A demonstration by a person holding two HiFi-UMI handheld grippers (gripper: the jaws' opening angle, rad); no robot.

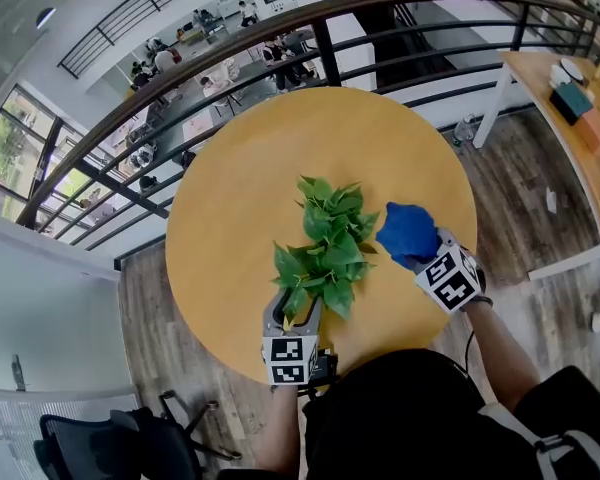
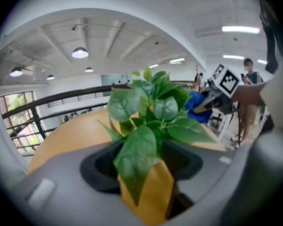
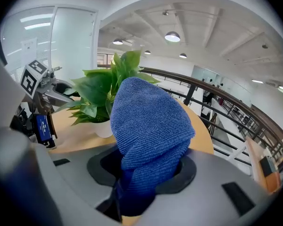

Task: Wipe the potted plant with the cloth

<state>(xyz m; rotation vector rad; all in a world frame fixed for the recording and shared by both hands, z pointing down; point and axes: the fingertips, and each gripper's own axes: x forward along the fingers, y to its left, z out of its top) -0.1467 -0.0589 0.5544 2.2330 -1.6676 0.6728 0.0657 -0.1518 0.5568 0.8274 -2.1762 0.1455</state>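
The potted plant (image 1: pixel 325 243) stands on the round yellow table (image 1: pixel 230 208), a little toward the near edge from the middle; the right gripper view shows its white pot (image 3: pixel 104 128) resting on the tabletop. The left gripper (image 1: pixel 292 313) reaches in from the near edge with its jaws apart. One low leaf (image 2: pixel 137 159) hangs in the gap between them, and bare table shows beside it. The right gripper (image 1: pixel 425 256) comes in from the near right edge, its jaws clamped on a blue cloth (image 1: pixel 407 234). The cloth bunches up over the jaws and sits just beside the plant's right-hand leaves. Whether it touches them cannot be told. A dark railing (image 1: pixel 180 78) curves past the table's far edge.
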